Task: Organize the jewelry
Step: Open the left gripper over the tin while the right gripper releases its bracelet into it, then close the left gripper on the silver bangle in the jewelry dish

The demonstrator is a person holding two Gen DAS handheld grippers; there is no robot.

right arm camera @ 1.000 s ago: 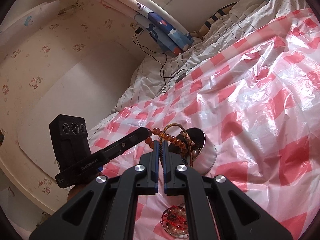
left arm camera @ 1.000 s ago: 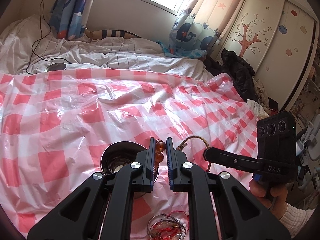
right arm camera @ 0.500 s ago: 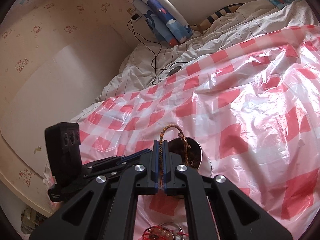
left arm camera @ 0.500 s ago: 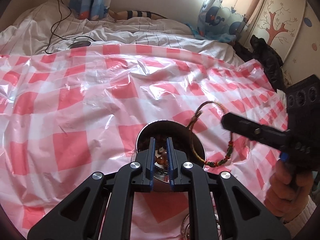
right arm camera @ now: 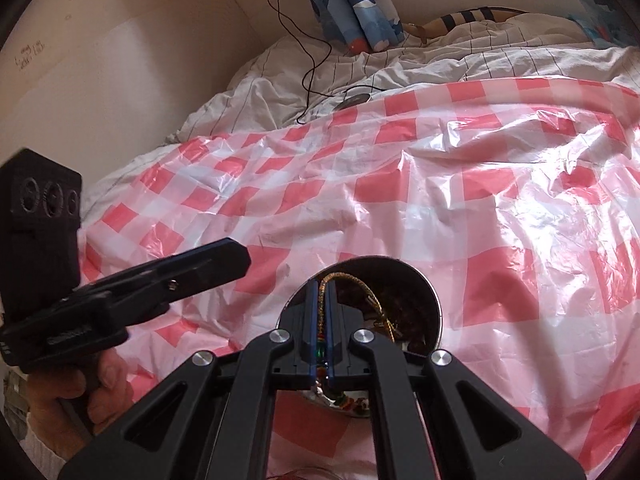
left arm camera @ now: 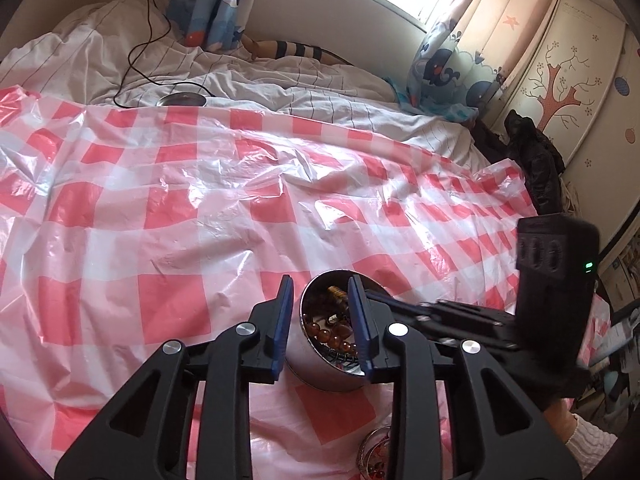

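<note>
Amber beads [left arm camera: 335, 336] lie in the tin [left arm camera: 320, 368]; left hand-held gripper [left arm camera: 321, 292] opening, empty; right [right arm camera: 322, 292] clamps a cord bracelet [right arm camera: 352, 282].

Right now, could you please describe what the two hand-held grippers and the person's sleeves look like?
Both tools match: the left hand-held gripper and right hand-held gripper are matte black plastic with open triangular frames, round silver bolt heads and blue-edged finger pads. Each carries a boxy black camera block with three round lenses; the right one shows a green light. A white knitted sleeve cuff covers the right wrist.
</note>
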